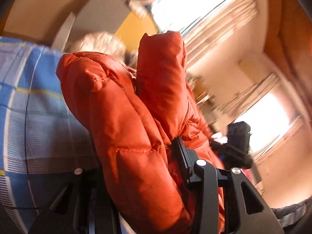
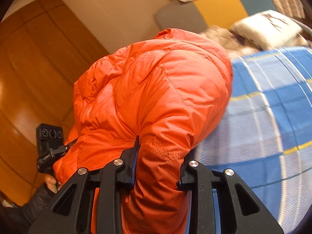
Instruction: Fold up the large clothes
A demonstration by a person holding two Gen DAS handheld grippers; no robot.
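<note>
No legible writing on orange puffer jacket [image 2: 156,89]

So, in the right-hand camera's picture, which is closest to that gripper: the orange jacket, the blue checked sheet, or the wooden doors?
1. Orange jacket: pinched in the right gripper, straight ahead.
2. Blue checked sheet: on the right, beneath the jacket.
3. Wooden doors: far left, behind everything.

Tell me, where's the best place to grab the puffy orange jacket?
Probably a stitched edge, where the orange jacket is thinner than its fat padded panels. The right gripper pinches a seamed fold from below, jaws either side, and the left gripper holds another bunch likewise.
</note>
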